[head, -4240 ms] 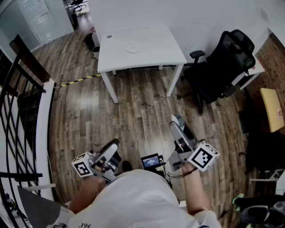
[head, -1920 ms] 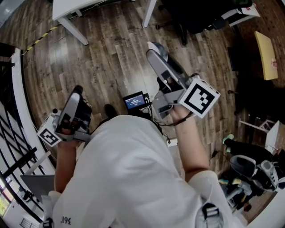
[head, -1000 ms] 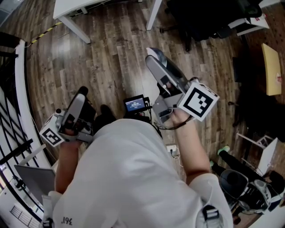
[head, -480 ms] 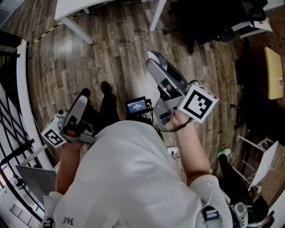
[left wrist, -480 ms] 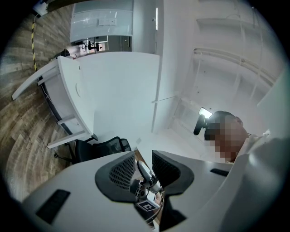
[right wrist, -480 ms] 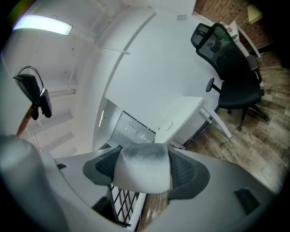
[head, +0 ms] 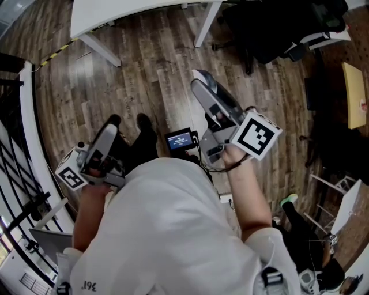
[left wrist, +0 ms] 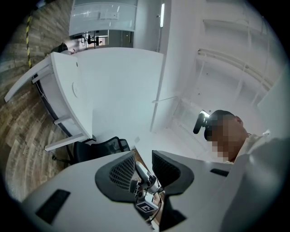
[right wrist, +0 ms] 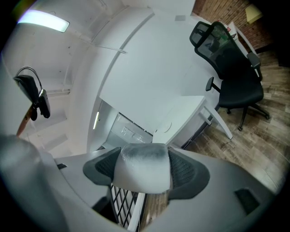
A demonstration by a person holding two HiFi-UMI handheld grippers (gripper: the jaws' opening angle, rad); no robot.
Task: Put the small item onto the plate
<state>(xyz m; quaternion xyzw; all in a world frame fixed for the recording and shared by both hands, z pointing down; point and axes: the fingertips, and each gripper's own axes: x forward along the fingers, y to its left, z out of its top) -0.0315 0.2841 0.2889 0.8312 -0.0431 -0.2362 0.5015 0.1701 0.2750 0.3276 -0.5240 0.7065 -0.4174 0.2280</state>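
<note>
The small item [right wrist: 141,171], a pale grey-white rounded lump, sat pinched between the jaws of the right gripper [head: 202,80], and filled the whole gap between the dark ribbed pads [right wrist: 188,174]. In the head view that gripper was raised in front of the person's chest and pointed far and slightly left, toward the white table [head: 144,14]. The table stood well apart from it at the far edge of the scene. A faint round disc that may be the plate [right wrist: 167,127] lay on the table top in the right gripper view; I could not tell more about it.

The left gripper [left wrist: 143,156] was held low at the person's left side. Its jaws stood spread with nothing between them, and through the gap only the distant right gripper showed.

Wood floor [head: 155,75] lay between the grippers and the table. A black office chair [head: 277,29] stood on the far right, just beside the table's right leg. A small lit screen [head: 180,139] sat near the person's front, between the two grippers. A black railing [head: 14,150] ran along the left. The person's white shirt [head: 173,230] filled the near part of the head view.
</note>
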